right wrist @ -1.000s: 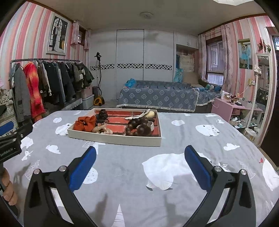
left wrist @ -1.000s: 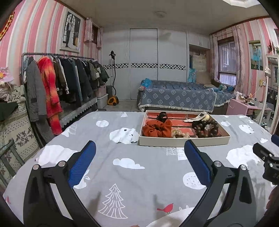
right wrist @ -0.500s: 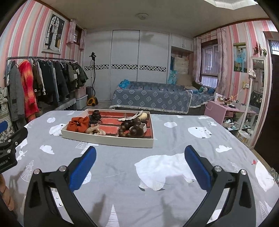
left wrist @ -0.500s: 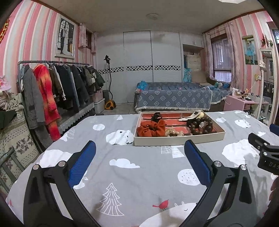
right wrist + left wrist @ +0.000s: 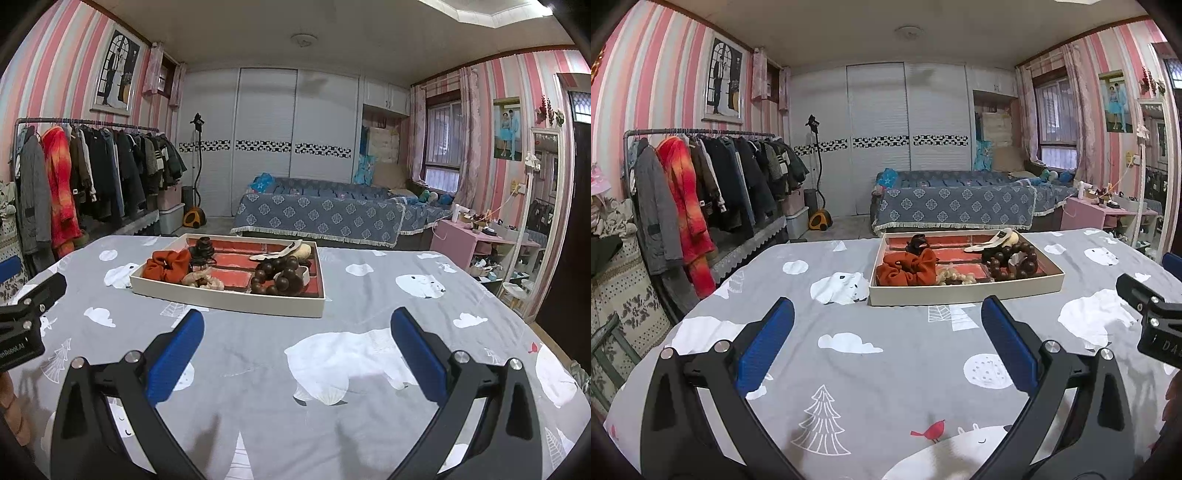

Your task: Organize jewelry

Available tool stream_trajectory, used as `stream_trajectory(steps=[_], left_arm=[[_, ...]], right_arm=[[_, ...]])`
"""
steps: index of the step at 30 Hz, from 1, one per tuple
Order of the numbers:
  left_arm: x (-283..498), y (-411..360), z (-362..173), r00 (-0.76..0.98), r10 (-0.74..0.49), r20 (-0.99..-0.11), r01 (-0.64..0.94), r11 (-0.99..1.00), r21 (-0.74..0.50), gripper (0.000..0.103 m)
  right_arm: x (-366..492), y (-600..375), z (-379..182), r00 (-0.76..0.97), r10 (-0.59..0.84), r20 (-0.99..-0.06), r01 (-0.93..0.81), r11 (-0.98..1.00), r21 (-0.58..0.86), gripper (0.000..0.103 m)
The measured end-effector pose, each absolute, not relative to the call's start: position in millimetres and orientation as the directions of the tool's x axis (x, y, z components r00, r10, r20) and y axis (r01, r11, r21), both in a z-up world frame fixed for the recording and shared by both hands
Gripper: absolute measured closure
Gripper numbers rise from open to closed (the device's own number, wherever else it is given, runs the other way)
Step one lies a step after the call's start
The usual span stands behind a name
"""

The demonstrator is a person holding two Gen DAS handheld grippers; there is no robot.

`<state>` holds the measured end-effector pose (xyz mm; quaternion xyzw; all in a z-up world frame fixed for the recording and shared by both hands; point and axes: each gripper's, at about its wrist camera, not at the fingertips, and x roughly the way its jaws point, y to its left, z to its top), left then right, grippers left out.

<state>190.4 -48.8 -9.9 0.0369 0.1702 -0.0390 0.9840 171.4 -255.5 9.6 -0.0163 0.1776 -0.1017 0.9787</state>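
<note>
A cream tray (image 5: pixel 964 291) (image 5: pixel 229 297) with a red lining sits on the grey patterned tablecloth. It holds an orange scrunchie (image 5: pixel 907 268) (image 5: pixel 166 265), a black hair claw (image 5: pixel 916 243) (image 5: pixel 202 248), a pale beaded piece (image 5: pixel 955 277) (image 5: pixel 203 280), a dark wooden bead bracelet (image 5: pixel 1010 260) (image 5: pixel 279 275) and a cream hair clip (image 5: pixel 993 240) (image 5: pixel 286 251). My left gripper (image 5: pixel 886 321) stands open well short of the tray, with nothing between its fingers. My right gripper (image 5: pixel 295 332) is open too, nearer than the tray's front right corner.
The tablecloth (image 5: pixel 886 350) covers the table up to its edges on both sides. A clothes rack (image 5: pixel 701 192) stands to the left, a bed (image 5: pixel 960 206) behind the table, a pink side table (image 5: pixel 476 243) and a mirror (image 5: pixel 535 229) to the right.
Both grippers have tilted up and drawn back a little, so the tray sits lower and farther off in each view. Both stay open and empty.
</note>
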Motion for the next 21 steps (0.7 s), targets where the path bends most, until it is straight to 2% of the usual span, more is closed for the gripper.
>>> stream_trajectory(steps=[21], left_arm=[[188.2, -43.2, -6.1, 0.947, -0.048, -0.318, 0.069, 0.996, 0.056, 0.005]], right_arm=[[169.7, -255.2, 12.0, 0.919, -0.225, -0.324, 0.212, 0.974, -0.077, 0.004]])
